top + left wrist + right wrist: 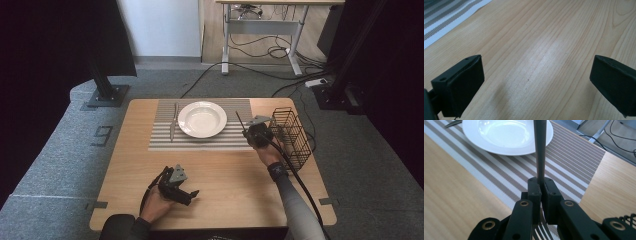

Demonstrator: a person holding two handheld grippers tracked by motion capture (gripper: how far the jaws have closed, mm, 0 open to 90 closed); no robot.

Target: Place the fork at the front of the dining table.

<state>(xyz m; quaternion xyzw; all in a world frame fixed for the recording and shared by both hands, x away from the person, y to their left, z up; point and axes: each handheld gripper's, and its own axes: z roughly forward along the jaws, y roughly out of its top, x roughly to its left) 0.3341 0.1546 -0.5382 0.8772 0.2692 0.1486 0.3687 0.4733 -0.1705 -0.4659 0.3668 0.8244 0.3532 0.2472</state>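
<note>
The right hand-held gripper [541, 192] pinches a fork [540, 150] (tines toward the camera) above the striped placemat [574, 157], beside the plate [506, 135]. The left hand-held gripper [536, 82] gapes wide, empty, over the bare surface [544, 37].

- One light wooden table [225, 185] with rounded corners.
- One striped placemat [200, 141], woven in grey and white bands.
- One round white ceramic plate [202, 119] with a deep centre, lying on the placemat.
- One silver metal knife [173, 121], lying on the placemat just left of the plate.
- One metal fork [540, 150], its dark handle pinched between the jaws of the right gripper, its tines showing beneath them in the right gripper view.
- One black wire basket [292, 136], rectangular, at the table's right edge.
- Two black two-jaw grippers, one per hand: the left gripper [186, 193] and the right gripper [248, 132].
</note>
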